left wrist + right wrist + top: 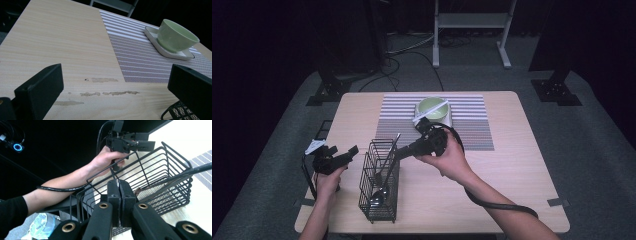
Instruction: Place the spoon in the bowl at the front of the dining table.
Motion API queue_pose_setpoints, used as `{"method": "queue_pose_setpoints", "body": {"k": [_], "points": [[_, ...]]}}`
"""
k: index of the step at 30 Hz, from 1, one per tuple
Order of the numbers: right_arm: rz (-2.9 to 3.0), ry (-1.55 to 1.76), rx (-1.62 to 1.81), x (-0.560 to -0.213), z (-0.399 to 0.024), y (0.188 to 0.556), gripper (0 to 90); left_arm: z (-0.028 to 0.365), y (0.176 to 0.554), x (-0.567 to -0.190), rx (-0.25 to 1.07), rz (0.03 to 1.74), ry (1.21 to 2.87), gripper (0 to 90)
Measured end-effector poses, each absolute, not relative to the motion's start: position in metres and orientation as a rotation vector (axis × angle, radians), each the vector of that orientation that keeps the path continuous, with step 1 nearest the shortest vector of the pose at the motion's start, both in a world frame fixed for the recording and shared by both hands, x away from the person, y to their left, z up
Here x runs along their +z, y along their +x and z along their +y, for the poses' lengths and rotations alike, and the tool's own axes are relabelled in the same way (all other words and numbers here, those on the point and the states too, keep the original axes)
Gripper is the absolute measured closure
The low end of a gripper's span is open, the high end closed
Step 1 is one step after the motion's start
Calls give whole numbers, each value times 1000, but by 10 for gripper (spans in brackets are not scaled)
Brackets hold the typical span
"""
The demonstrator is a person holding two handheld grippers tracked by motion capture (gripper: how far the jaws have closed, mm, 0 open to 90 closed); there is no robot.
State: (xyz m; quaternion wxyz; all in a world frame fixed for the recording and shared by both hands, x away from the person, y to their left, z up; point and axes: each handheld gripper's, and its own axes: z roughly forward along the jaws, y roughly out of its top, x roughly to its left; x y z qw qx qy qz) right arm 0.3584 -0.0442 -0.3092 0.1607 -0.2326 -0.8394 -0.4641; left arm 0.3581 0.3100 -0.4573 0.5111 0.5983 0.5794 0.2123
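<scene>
Wire basket [379, 180]; beyond, striped mat [472, 125], green bowl [432, 106].

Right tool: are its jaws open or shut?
Shut. In the right gripper view the right tool has its two black pads pressed together, nothing visible between them, just above the wire basket.

The wire basket [379, 180] stands near the front edge of the table [512, 165], cutlery handles [393, 150] leaning out of its open top and narrowing the way in. Left of the basket bare wood runs to the table edge. Behind the basket lies the flat striped mat [472, 130]; a green bowl [432, 106] on its tray [446, 120] blocks the mat's far middle. Right of the basket the wood appears clear.
</scene>
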Motion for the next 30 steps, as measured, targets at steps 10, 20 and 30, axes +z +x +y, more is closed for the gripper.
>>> {"method": "queue_pose_setpoints", "body": {"k": [10, 20, 30], "points": [[-2344, -689, -1375, -301, -54, 361, 886, 309, 358, -458, 510, 1390, 1449, 0], [-2306, -689, -1418, -292, -60, 362, 886, 309, 358, -457, 511, 1389, 1446, 0], [-2278, -683, -1476, -275, -66, 361, 886, 310, 358, -457, 513, 1390, 1444, 0]]}}
